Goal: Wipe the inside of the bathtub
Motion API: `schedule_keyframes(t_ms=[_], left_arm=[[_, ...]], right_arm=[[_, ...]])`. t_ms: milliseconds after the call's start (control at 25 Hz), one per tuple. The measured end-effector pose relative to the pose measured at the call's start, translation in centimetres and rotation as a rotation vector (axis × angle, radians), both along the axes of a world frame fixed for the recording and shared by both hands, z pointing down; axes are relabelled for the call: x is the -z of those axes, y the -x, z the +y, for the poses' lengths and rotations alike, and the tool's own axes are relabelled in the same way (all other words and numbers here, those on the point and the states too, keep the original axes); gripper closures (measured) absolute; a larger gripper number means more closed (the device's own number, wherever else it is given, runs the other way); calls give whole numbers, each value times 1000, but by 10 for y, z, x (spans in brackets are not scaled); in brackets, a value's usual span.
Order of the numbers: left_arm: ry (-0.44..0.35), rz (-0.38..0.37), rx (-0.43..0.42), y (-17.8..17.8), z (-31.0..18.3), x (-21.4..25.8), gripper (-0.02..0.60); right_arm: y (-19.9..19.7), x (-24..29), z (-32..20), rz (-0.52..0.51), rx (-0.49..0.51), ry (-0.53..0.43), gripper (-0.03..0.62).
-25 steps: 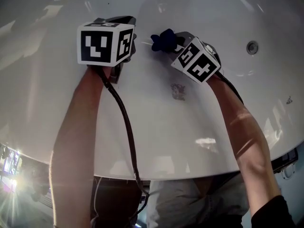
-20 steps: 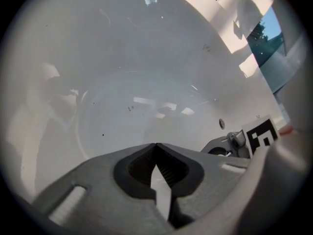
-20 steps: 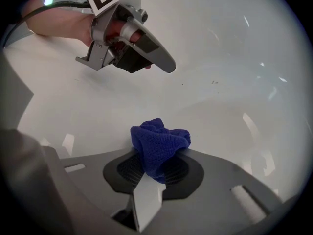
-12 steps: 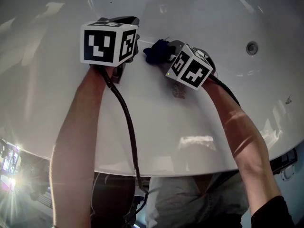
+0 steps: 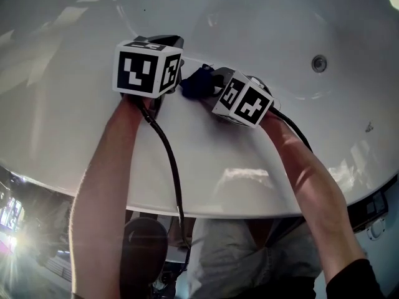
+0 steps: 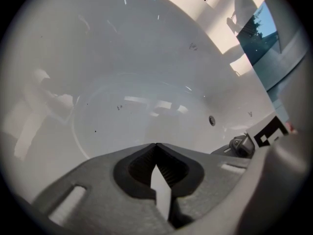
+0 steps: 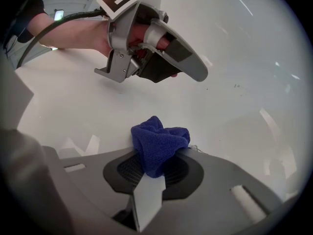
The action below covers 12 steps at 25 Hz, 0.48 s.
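Blue cloth (image 7: 156,138) clenched in my right gripper (image 7: 161,155) jaws, inside the white bathtub (image 5: 299,36).
My left gripper (image 6: 155,146) sits at the cloth's 9 o'clock, jaws clenched together, empty.

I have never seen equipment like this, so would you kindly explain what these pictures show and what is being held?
There is no robot here. A person leans over a white bathtub with a two-jawed tool in each hand. One picture comes from a camera on the person's head, looking down. The other two come from cameras riding on the tools. The patterned cubes are part of the tools. The left gripper has its jaws shut on nothing. The right gripper clamps a crumpled blue cloth. The tub wall carries a small round fitting.
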State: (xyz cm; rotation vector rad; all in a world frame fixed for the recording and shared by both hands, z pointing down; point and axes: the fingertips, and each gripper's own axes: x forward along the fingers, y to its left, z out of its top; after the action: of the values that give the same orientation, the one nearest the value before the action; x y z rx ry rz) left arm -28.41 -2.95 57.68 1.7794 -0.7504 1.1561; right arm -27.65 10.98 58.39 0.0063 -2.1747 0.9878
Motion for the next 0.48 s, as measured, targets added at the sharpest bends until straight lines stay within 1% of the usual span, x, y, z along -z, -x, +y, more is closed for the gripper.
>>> schedule_keyframes(t_ms=[200, 480], left_arm=[[13, -13, -21, -6, 13, 14, 579], [6, -16, 17, -2, 23, 43, 578]], right_arm=[[-2, 26, 6, -40, 0, 15, 514], [-1, 62, 14, -79, -1, 32, 514]])
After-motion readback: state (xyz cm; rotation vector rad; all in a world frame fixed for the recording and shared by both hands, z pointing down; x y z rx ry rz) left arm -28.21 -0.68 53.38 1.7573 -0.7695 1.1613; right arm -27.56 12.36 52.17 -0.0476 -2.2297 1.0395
